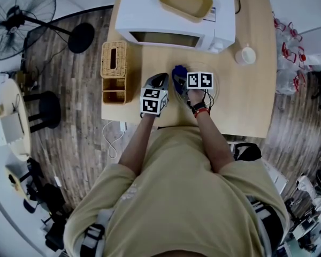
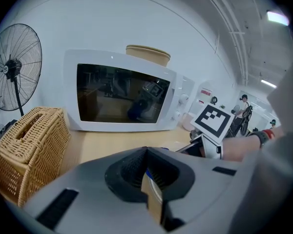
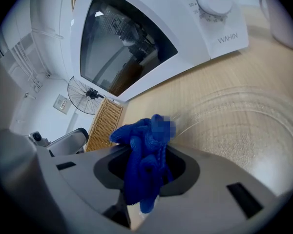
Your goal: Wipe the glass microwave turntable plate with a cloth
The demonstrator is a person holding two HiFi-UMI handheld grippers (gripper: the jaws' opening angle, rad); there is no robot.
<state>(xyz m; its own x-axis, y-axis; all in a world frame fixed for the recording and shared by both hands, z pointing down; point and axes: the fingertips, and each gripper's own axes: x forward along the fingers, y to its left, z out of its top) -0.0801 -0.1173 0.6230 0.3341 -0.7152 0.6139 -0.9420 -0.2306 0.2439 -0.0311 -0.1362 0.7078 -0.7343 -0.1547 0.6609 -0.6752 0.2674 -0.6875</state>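
Left claw (image 2: 147, 173) is clenched on the rim of the glass turntable plate (image 3: 244, 126), gripping it at the plate's 9 o'clock in the head view. Your right claw (image 3: 145, 179) is grasping a bunched blue cloth (image 3: 139, 140), held over the plate's near-left edge. The plate lies flat on the desk (image 1: 241, 106), at 6 o'clock from the white microwave (image 1: 171, 15). Wicker basket (image 1: 115, 71) is at 9 o'clock from your left claw, white cup (image 1: 246, 55) at 2 o'clock from the plate.
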